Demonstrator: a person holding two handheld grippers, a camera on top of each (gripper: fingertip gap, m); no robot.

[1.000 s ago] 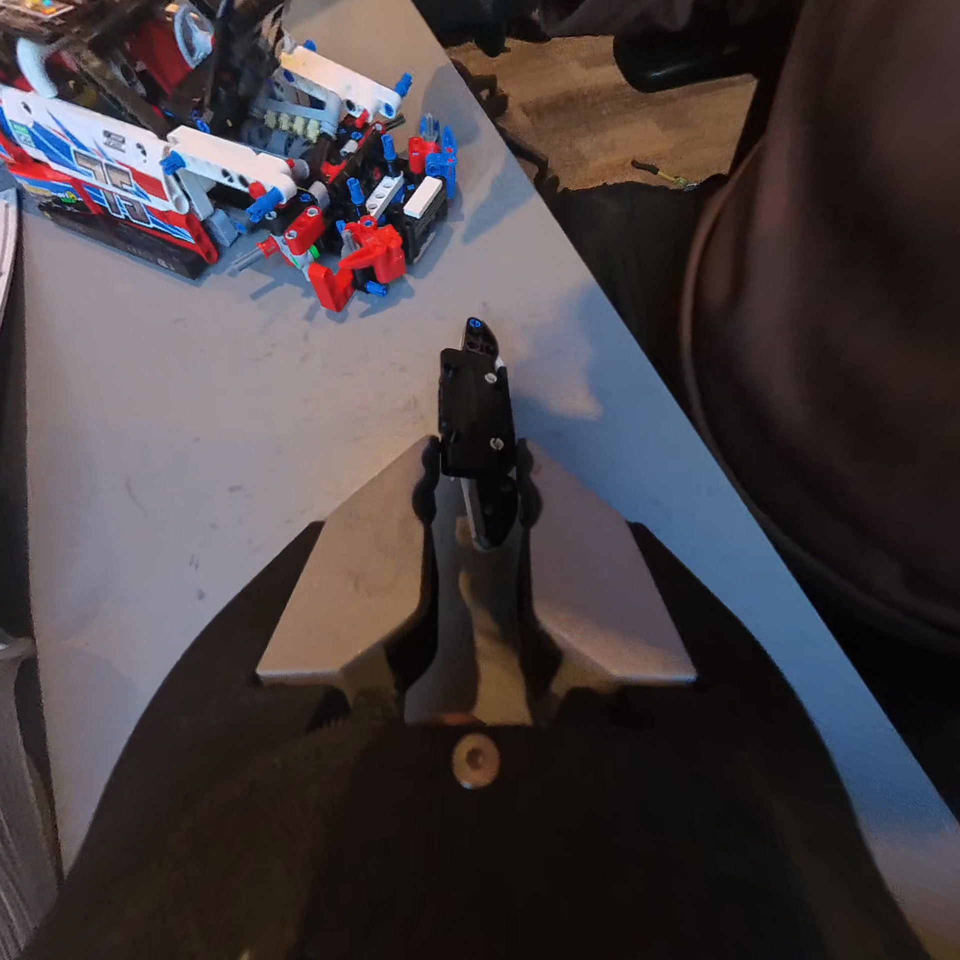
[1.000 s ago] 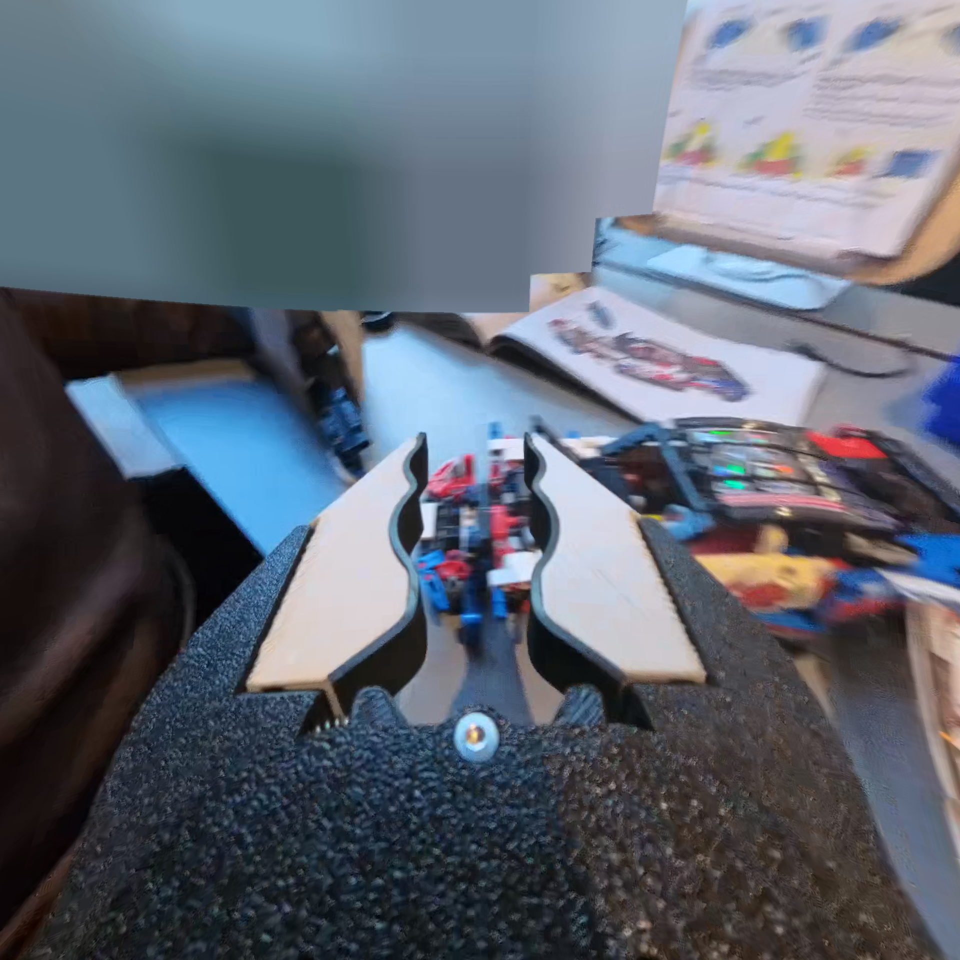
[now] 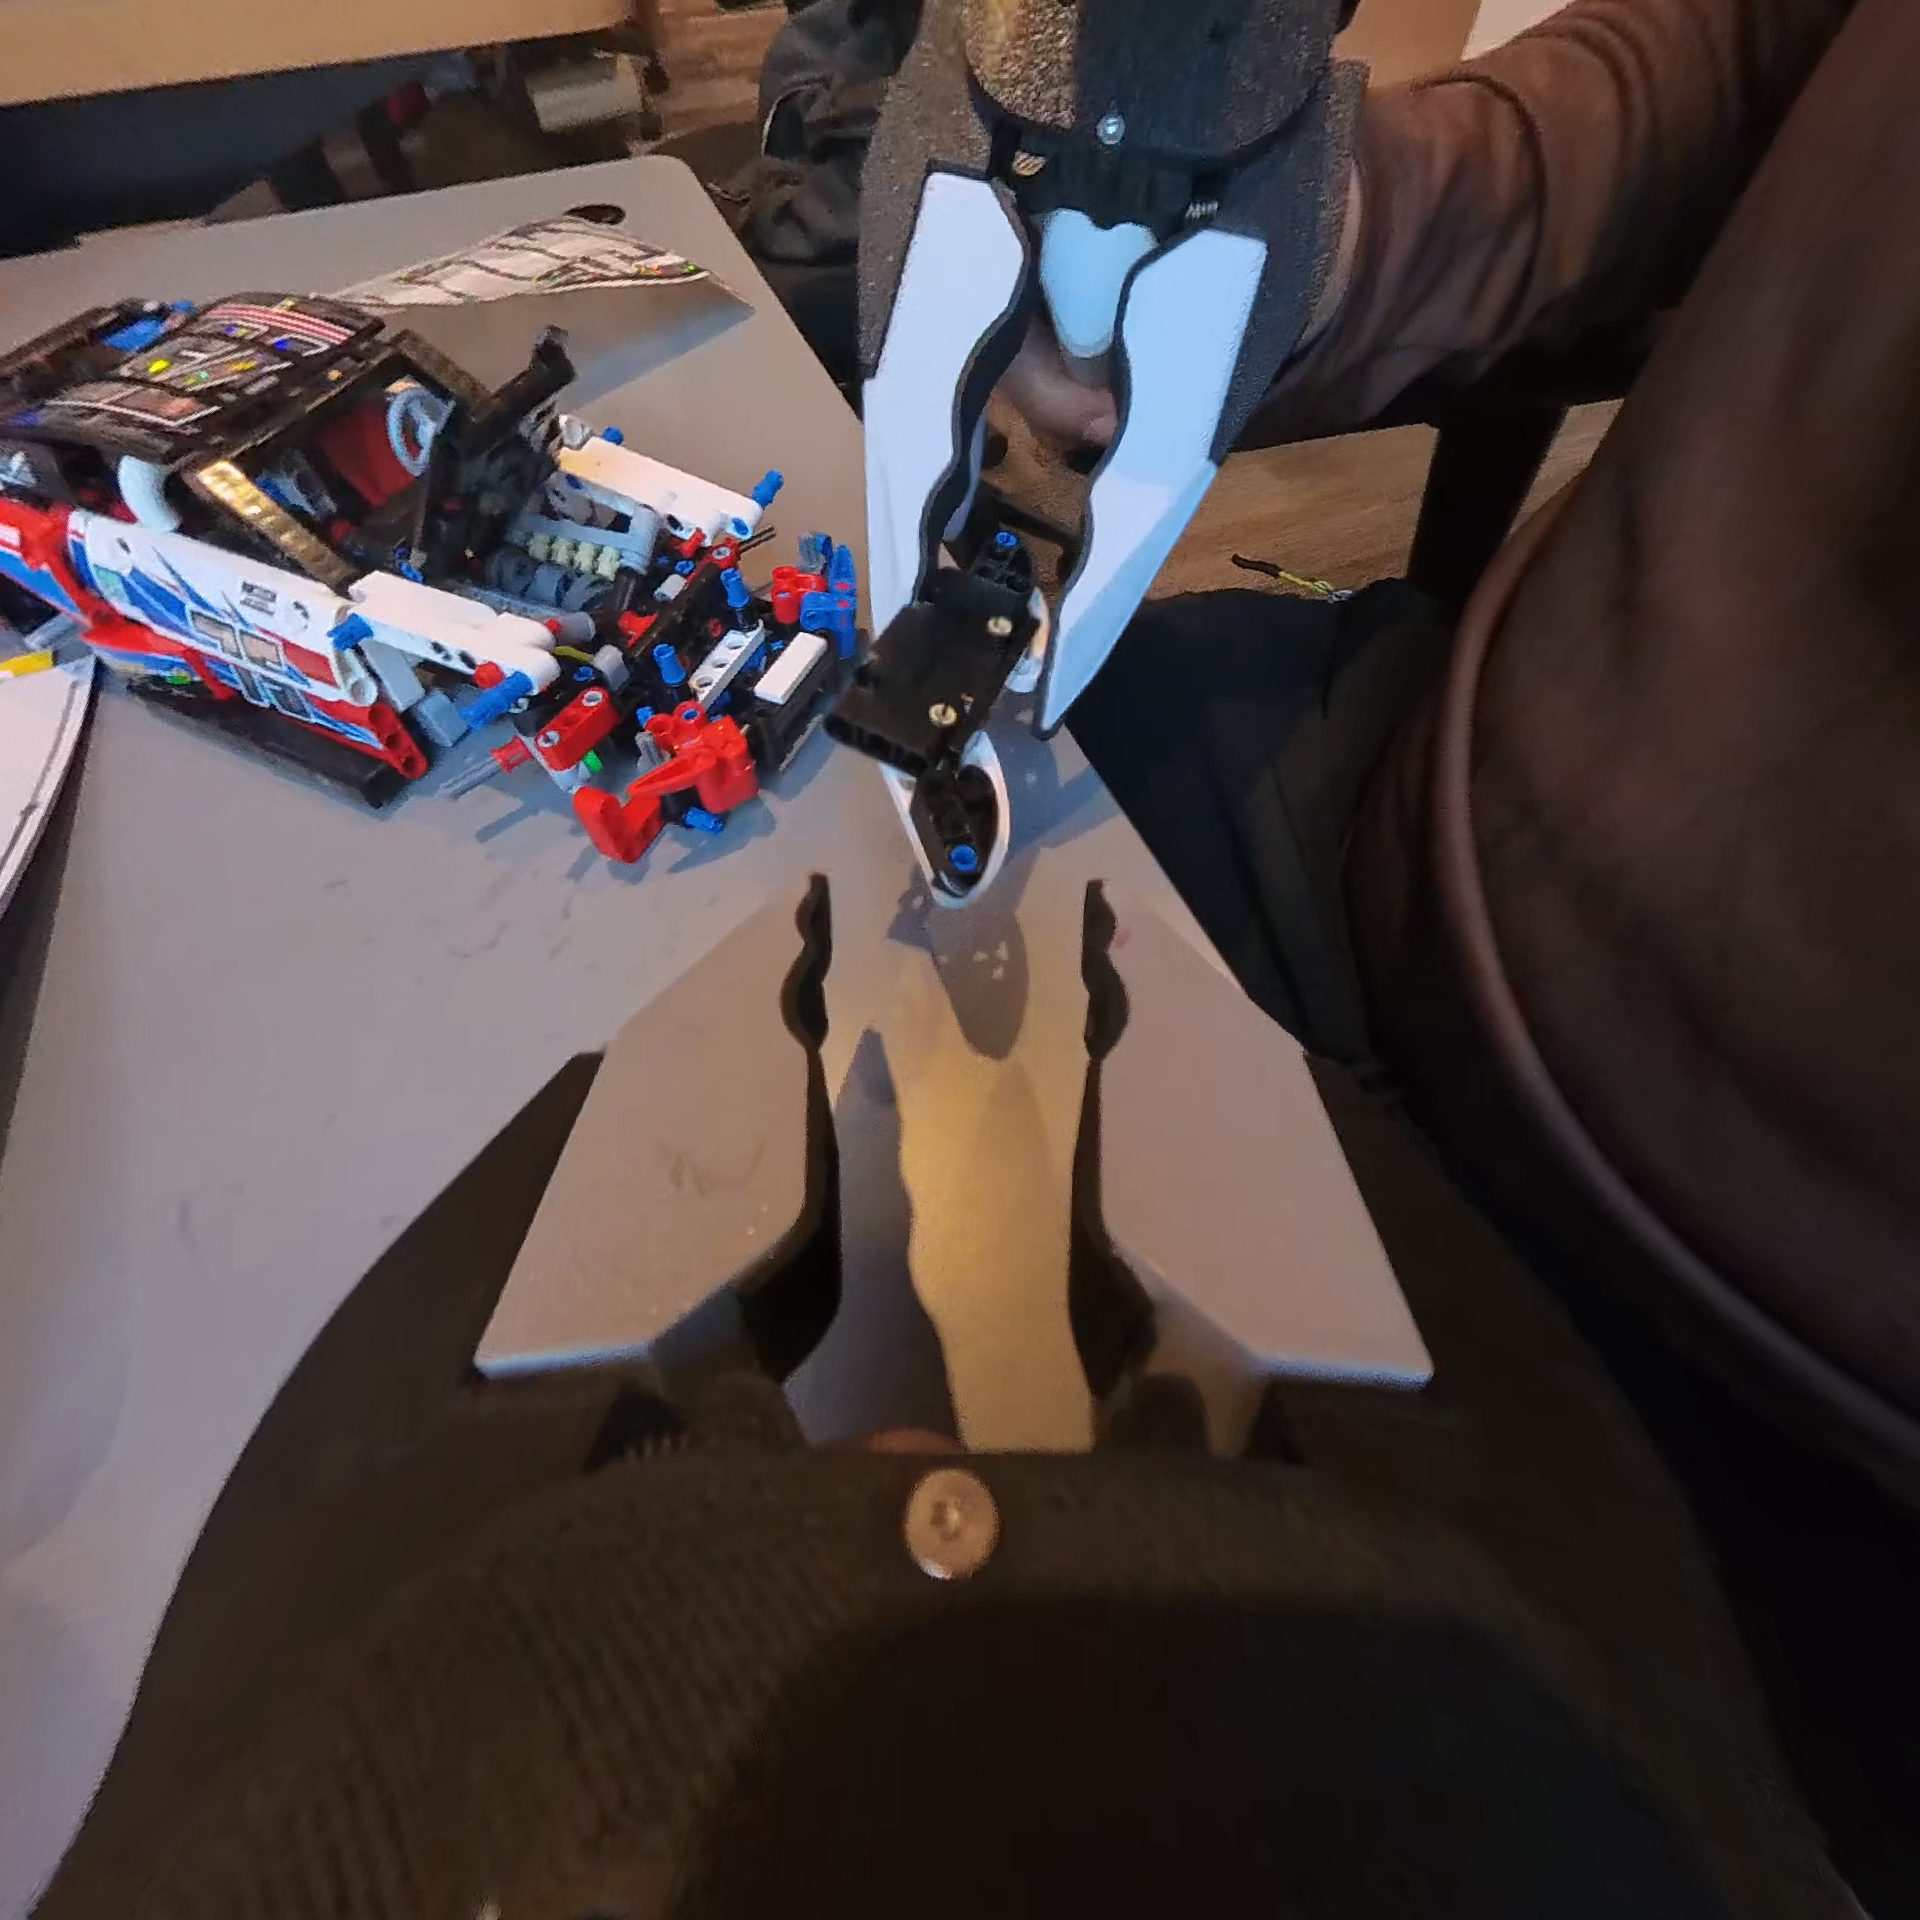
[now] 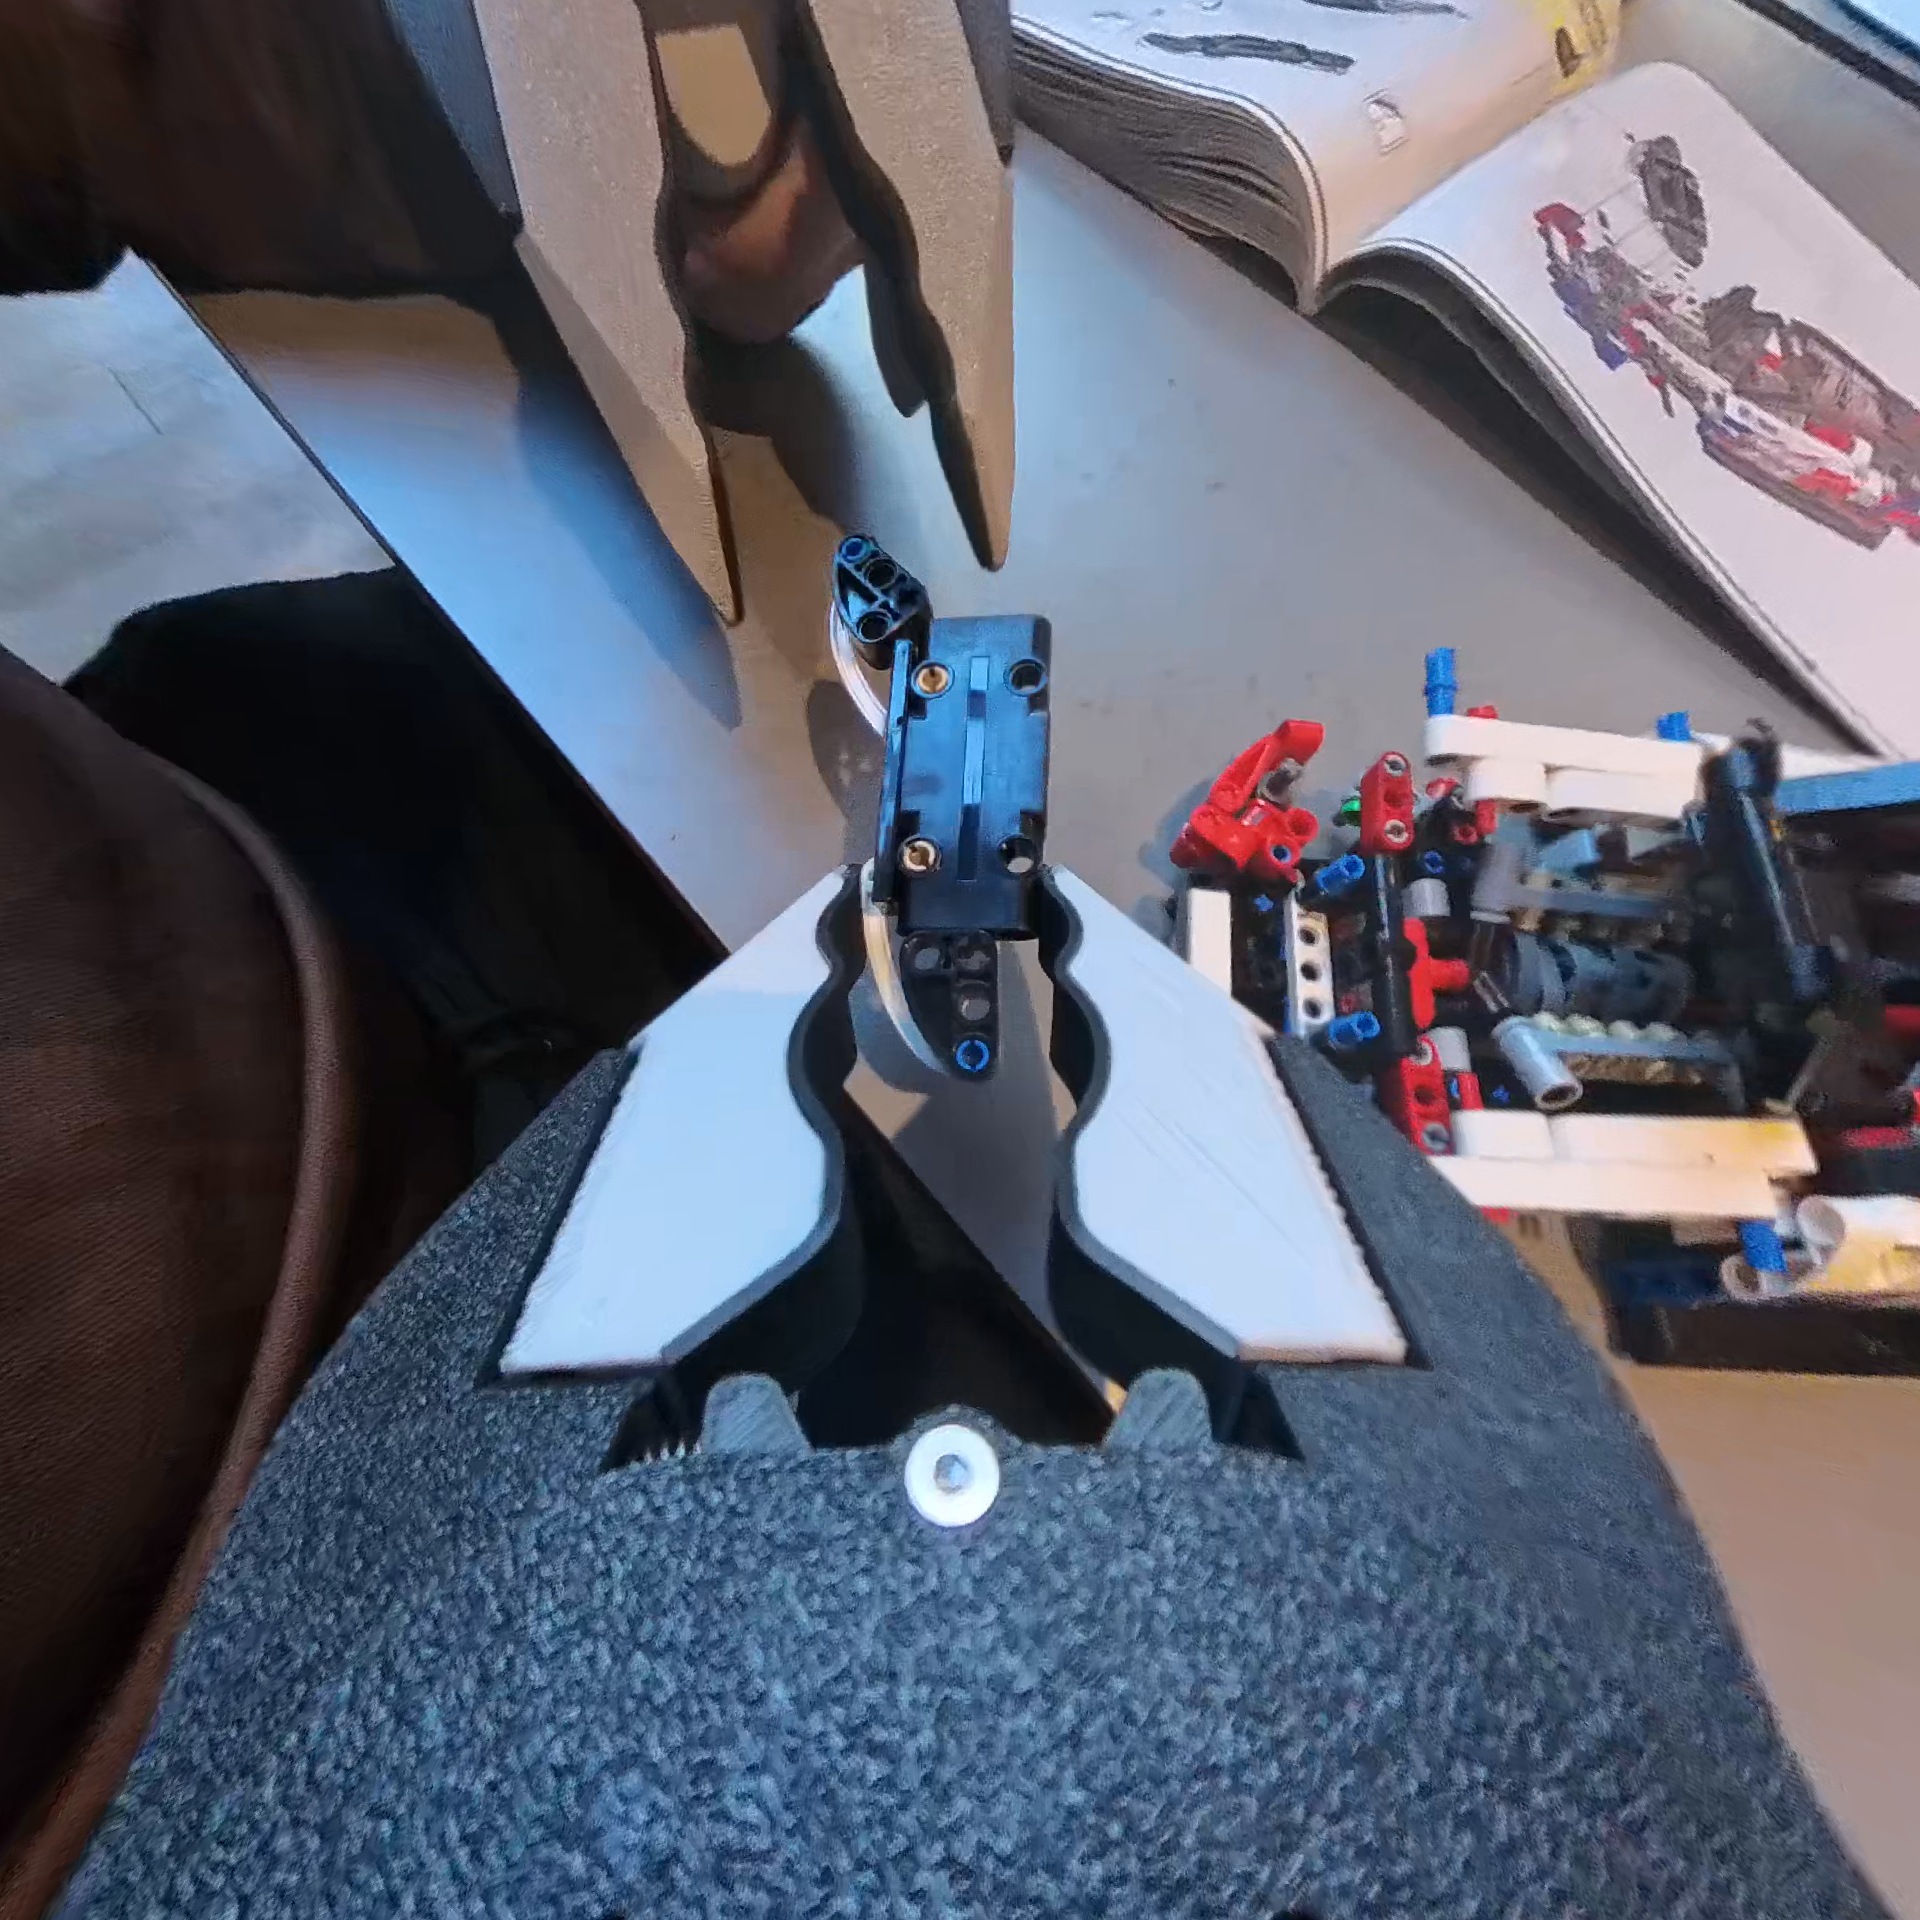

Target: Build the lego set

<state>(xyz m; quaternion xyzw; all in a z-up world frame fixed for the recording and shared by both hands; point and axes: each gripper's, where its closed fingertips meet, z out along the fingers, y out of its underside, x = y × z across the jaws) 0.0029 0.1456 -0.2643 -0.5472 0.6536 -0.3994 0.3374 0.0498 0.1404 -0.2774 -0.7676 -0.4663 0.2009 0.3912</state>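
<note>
Tongs of the right gripper (image 4: pixel 945 904) are clenched on a black lego sub-assembly (image 4: pixel 966 774), gripping the near end of its block-shaped body between the two white fingers (image 4: pixel 717 1122). In the right wrist view the piece's long axis runs straight on from the tongs, pointing away from the gripper toward the table edge; a short black beam with a blue pin (image 4: pixel 961 992) hangs back between the fingers, and a second black beam (image 4: pixel 878 603) sticks out at the far end, with a curved white part along the left side. The left wrist view shows the same piece (image 3: pixel 935 675) held above the table and tilted, its lower white-edged tip with a blue pin aimed down toward the left tongs, the right gripper (image 3: pixel 997 665) coming in from above.

The left gripper (image 3: pixel 951 904) is released: its grey fingers (image 3: pixel 686 1174) stand apart with bare table between them, the tips just short of the piece and not touching it. In the right wrist view it (image 4: pixel 862 592) appears opposite, tips near the far end of the piece.

Beyond the tongs, on the grey table (image 3: pixel 260 1039), lies the partly built red, white, blue and black lego car (image 3: pixel 312 561), its open chassis end (image 4: pixel 1455 935) nearest the held piece. An open instruction booklet (image 4: pixel 1558 260) lies farther off on the table. A brown sleeve (image 3: pixel 1558 208) of the person borders the scene.
</note>
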